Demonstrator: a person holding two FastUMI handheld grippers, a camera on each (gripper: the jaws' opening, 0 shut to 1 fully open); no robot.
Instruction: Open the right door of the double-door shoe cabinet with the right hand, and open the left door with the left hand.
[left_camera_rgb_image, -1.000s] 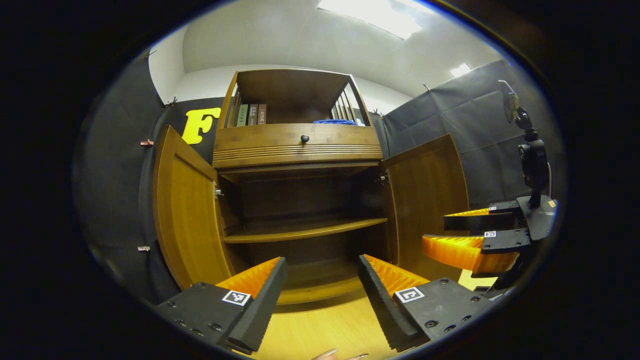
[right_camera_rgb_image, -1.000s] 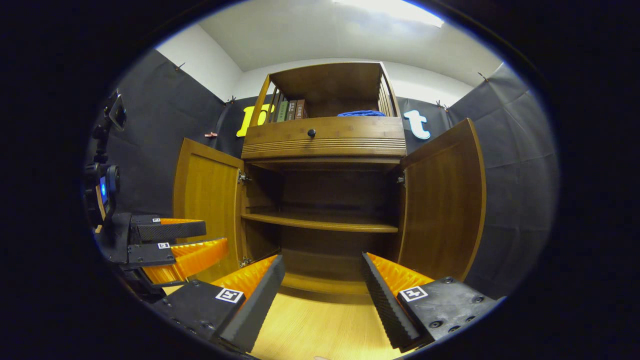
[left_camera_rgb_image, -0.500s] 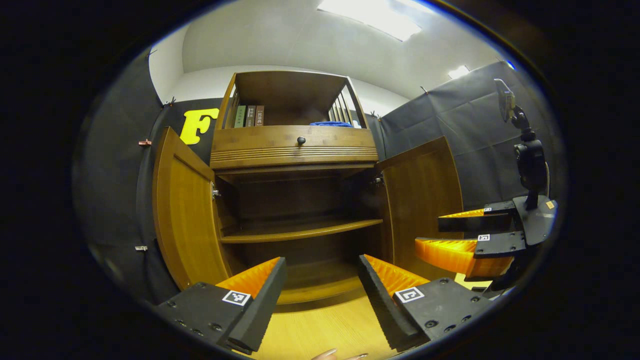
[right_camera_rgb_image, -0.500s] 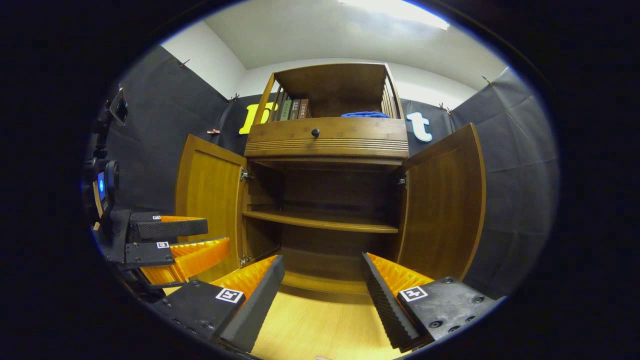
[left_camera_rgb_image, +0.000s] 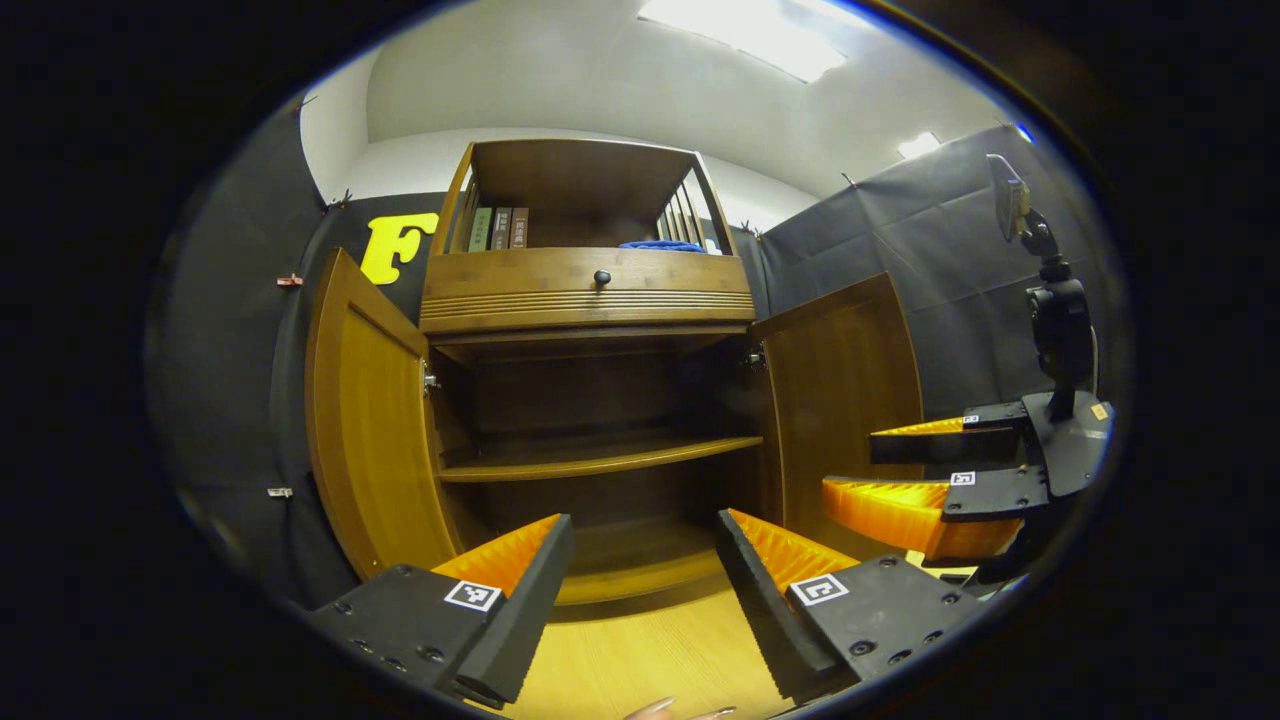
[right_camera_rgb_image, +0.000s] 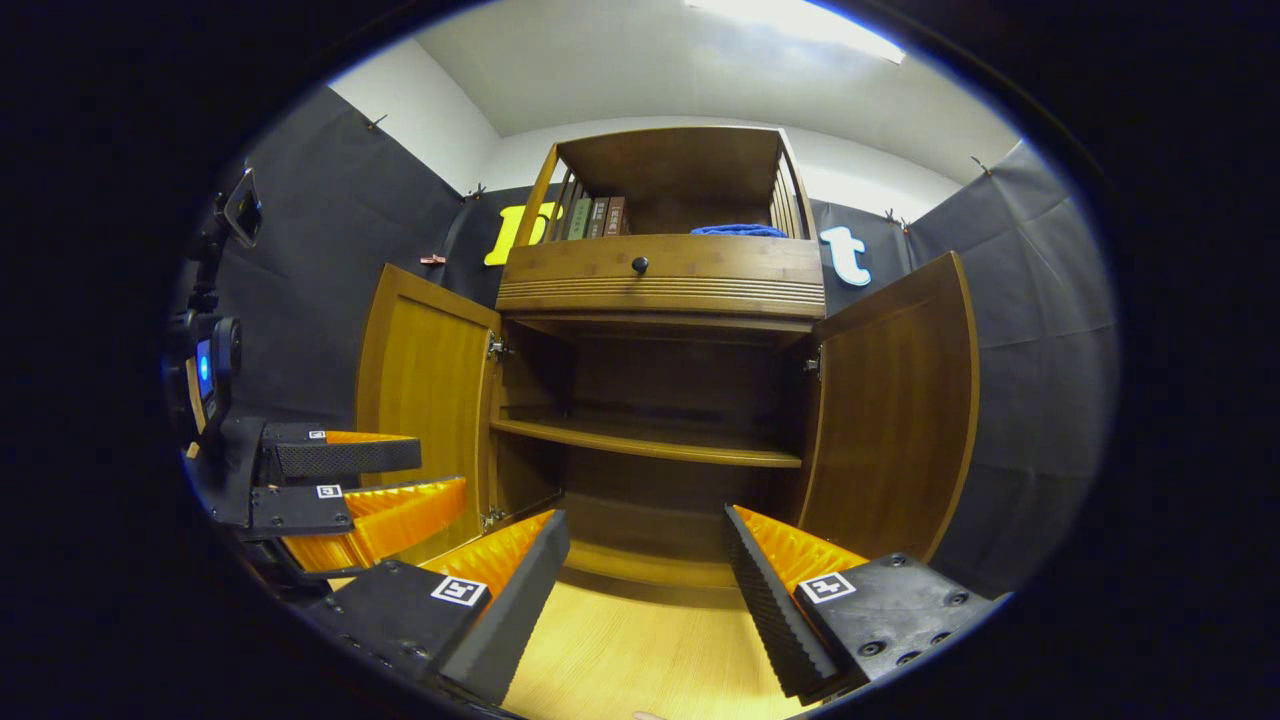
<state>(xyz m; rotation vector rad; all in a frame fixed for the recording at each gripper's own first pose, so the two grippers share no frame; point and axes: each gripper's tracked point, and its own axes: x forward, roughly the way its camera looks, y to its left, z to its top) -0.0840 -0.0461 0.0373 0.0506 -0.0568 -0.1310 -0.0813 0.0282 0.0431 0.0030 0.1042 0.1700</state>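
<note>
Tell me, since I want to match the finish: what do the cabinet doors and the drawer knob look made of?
Left door and right door: apparently wood or veneer, grain under a glossy warm varnish. Drawer knob: small, dark, rounded; material unclear.

Black cloth (right_camera_rgb_image: 330, 260) lines the booth walls below a white ceiling (left_camera_rgb_image: 600, 80). A bright ceiling panel (left_camera_rgb_image: 745, 35) glows overhead. The floor (right_camera_rgb_image: 640, 650) is pale wood.

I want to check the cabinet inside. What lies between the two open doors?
In the right gripper view, between the left door and the right door is the dark interior with one bare wooden shelf.
</note>
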